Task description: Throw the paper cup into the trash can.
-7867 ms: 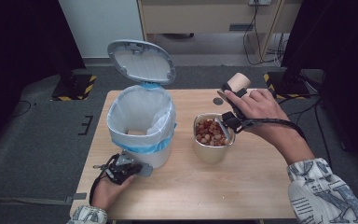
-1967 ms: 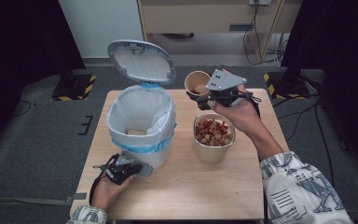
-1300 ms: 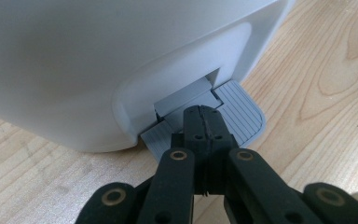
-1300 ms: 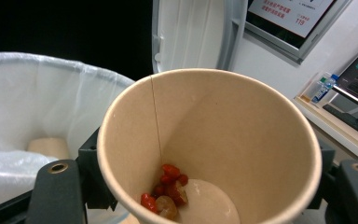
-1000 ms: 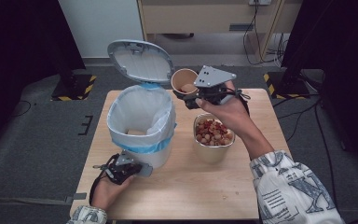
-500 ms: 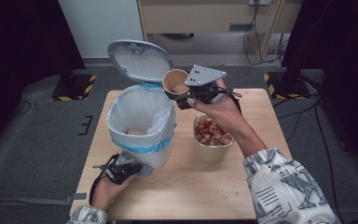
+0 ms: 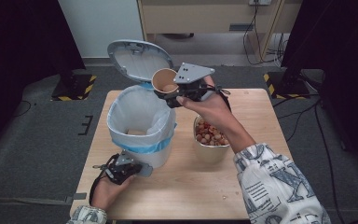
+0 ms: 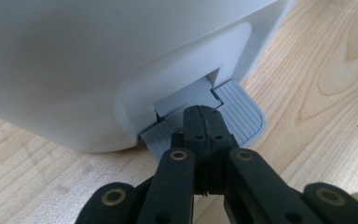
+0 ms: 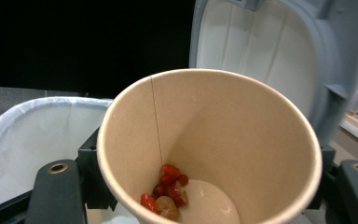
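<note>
in the high view, a paper cup (image 7: 164, 82) is seen clamped in the right hand-held gripper (image 7: 179, 95), tilted on its side near the far rim of the open pedal bin (image 7: 142, 126), just in front of the raised lid (image 7: 137, 58). a metal bowl (image 7: 210, 140) of red and tan pieces stands on the table (image 7: 261, 121) beside the bin. the left hand-held gripper (image 7: 123, 169) is placed low at the bin's foot.

in the left gripper view, the jaws are seen fully shut, nothing between them, their joined tips pressed down on the grey pedal (image 8: 235, 112).

in the right gripper view, the cup (image 9: 205, 140) is held by its wall between the jaws, and a few leftover pieces (image 9: 168, 189) are seen stuck at the bottom. the white bin liner (image 9: 37, 135) lies below and behind.

the cup is judged light and thin-walled, easily crushed, so a gentle squeeze at mid-wall is advised, away from the soft rim. the near-empty cup carries little weight, yet its smooth paper may slip if tipped sharply.
</note>
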`<action>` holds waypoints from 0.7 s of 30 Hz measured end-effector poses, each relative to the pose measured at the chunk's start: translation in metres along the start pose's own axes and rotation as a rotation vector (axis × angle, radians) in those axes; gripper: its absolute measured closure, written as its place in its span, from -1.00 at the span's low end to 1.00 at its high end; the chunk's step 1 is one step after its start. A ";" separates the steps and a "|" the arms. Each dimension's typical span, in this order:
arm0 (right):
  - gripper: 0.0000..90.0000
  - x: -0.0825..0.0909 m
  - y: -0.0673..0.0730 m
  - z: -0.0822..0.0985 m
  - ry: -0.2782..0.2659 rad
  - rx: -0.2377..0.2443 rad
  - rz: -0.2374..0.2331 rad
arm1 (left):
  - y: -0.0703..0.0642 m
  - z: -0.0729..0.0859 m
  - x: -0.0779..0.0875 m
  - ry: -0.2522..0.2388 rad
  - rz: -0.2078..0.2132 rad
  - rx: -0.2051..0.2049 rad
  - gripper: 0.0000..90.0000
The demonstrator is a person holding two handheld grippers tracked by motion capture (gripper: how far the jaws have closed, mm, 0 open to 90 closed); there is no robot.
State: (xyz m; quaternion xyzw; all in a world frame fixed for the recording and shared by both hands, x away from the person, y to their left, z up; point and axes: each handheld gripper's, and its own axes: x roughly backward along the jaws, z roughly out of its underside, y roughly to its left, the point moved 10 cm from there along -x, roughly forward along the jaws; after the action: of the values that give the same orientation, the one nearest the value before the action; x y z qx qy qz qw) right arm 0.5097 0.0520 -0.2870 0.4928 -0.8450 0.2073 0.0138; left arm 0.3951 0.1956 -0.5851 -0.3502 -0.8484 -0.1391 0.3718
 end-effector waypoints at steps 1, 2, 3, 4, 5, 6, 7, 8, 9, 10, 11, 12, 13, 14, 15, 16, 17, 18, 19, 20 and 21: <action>-0.38 -0.002 0.001 -0.001 -0.001 -0.002 -0.005 | 0.000 0.000 0.000 0.001 0.000 -0.001 1.00; -0.38 -0.004 0.002 -0.001 0.000 -0.005 -0.008 | 0.000 0.000 0.000 0.000 0.000 -0.001 1.00; -0.38 -0.004 0.002 -0.001 0.000 -0.005 -0.008 | 0.000 0.000 0.000 0.000 0.000 -0.001 1.00; -0.38 -0.006 0.003 -0.002 -0.002 -0.006 -0.013 | 0.000 0.000 0.000 0.000 0.000 0.001 1.00; -0.38 -0.008 0.004 -0.002 -0.001 -0.005 -0.016 | 0.000 0.000 0.000 0.000 -0.001 0.000 1.00; -0.38 -0.010 0.005 -0.003 -0.002 -0.008 -0.019 | 0.000 0.000 0.000 0.002 -0.002 -0.002 1.00; -0.38 -0.012 0.006 -0.004 -0.004 -0.008 -0.024 | 0.000 0.000 0.000 0.000 -0.002 0.000 1.00; -0.38 -0.013 0.007 -0.004 -0.006 -0.011 -0.027 | 0.000 0.000 0.000 0.000 -0.001 0.002 1.00; -0.39 -0.015 0.008 -0.005 -0.010 -0.016 -0.031 | 0.000 0.000 0.000 0.000 0.000 0.002 1.00; -0.39 -0.015 0.008 -0.005 -0.010 -0.016 -0.031 | 0.000 0.000 0.000 0.000 -0.001 0.002 1.00; -0.38 -0.017 0.009 -0.005 -0.011 -0.017 -0.034 | 0.000 0.000 0.000 -0.001 0.000 0.003 1.00; -0.39 -0.018 0.010 -0.005 -0.012 -0.020 -0.035 | 0.000 0.000 0.000 -0.001 0.002 0.004 1.00; -0.38 -0.019 0.011 -0.005 -0.012 -0.023 -0.036 | 0.000 0.000 0.000 -0.001 0.001 0.003 1.00; -0.38 -0.021 0.011 -0.006 -0.013 -0.026 -0.040 | 0.000 0.000 0.000 0.000 0.001 0.002 1.00; -0.38 -0.023 0.012 -0.006 -0.014 -0.027 -0.041 | 0.000 0.000 0.000 -0.001 0.002 0.004 1.00; -0.38 -0.023 0.012 -0.006 -0.014 -0.027 -0.041 | 0.000 0.000 0.000 -0.001 0.002 0.004 1.00; -0.38 -0.026 0.014 -0.007 -0.015 -0.033 -0.047 | 0.000 0.000 0.000 0.000 0.002 0.004 1.00; -0.38 -0.026 0.014 -0.007 -0.015 -0.033 -0.047 | 0.000 0.000 0.000 0.000 0.002 0.004 1.00; -0.39 -0.027 0.015 -0.008 -0.015 -0.033 -0.049 | 0.000 0.000 0.000 -0.001 0.002 0.005 1.00; -0.39 -0.028 0.015 -0.008 -0.015 -0.033 -0.051 | 0.000 0.000 0.000 -0.001 0.003 0.004 1.00; -0.39 -0.031 0.016 -0.009 -0.018 -0.041 -0.052 | 0.000 0.000 0.000 -0.001 0.002 0.004 1.00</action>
State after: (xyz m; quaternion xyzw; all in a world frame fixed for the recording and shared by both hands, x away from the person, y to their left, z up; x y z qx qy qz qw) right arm 0.5105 0.0875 -0.2907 0.5160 -0.8360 0.1852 0.0217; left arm 0.3952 0.1957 -0.5850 -0.3503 -0.8485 -0.1367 0.3723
